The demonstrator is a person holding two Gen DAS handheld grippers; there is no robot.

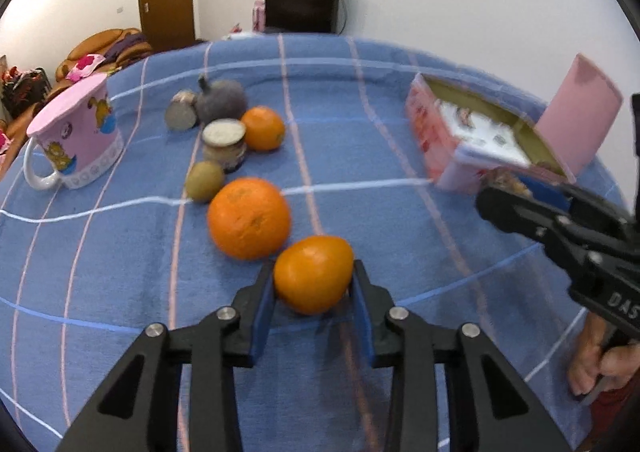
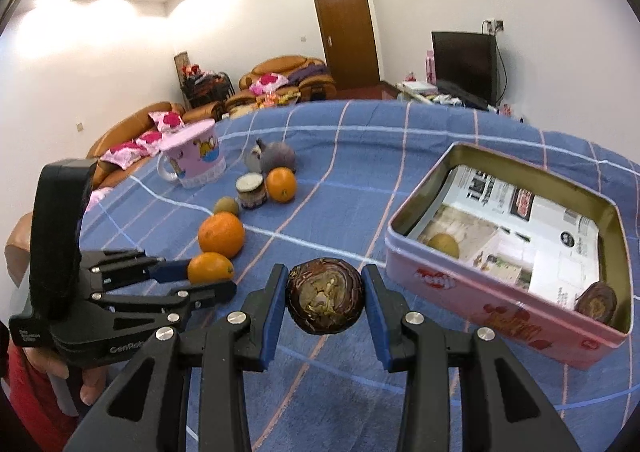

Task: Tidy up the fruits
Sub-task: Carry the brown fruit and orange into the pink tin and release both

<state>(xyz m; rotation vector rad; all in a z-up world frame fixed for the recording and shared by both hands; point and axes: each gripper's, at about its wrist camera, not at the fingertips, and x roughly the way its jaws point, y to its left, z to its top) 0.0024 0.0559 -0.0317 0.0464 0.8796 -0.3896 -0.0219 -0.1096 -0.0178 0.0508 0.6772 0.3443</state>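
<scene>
Fruits (image 2: 221, 235) left of tin (image 2: 496, 304).

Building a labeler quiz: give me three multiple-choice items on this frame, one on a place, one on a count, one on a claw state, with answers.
1. Where does the pink mug stand?
A. inside the tin
B. on the blue cloth beyond the fruit
C. on the sofa

2. How many oranges are outside the tin, counting any that is held?
A. one
B. three
C. five

3. What is the right claw doing?
A. shut on a dark brown fruit
B. open with nothing in it
C. shut on a kiwi

Answers:
1 B: the mug sits upside down on the cloth.
2 B: two oranges on the cloth, one in the left claw.
3 A: the dark brown fruit sits between both pads.
</scene>
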